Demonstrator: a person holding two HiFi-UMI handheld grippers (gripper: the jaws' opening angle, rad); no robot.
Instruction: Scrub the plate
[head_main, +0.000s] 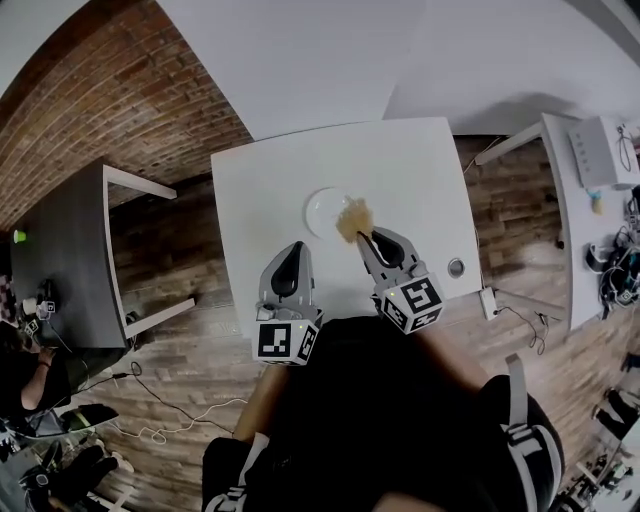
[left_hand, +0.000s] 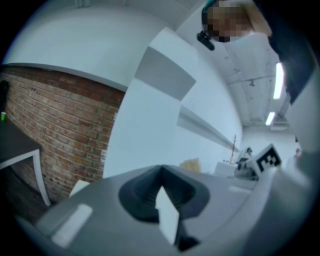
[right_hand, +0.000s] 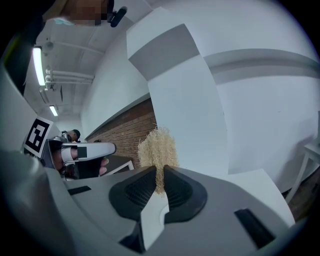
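Straw-coloured fibre, a rough scrubbing pad (right_hand: 157, 147), is pinched between the closed jaws of our right gripper (head_main: 364, 238). Only its base is caught, and most of the tuft stands out beyond the tips. Our left gripper (head_main: 293, 252) has its jaws pressed together with nothing between them. It hangs over the near part of the white table (head_main: 420, 170), beside the right gripper and short of the plate (head_main: 322, 208). The plate lies flat on the table, just ahead of both grippers and near the middle of the tabletop's front half. From the head view the pad overlaps the plate's right edge, though we cannot tell whether it is touching. The chief risk, as we judge it, is that nothing steadies the plate. A sideways scrubbing stroke could send it sliding across the smooth tabletop, perhaps toward an edge, unless the left gripper braces it first. A second risk lies in the narrow hold on the pad. Hard downward pressure could fold the fibres over or tug them out of the jaws, so that bare jaw tips scrape the plate instead. The plate itself is small, round and pale. It looks glassy or whitish, so close in tone to the table that only a faint ring marks its rim. We cannot make out any dirt on it.
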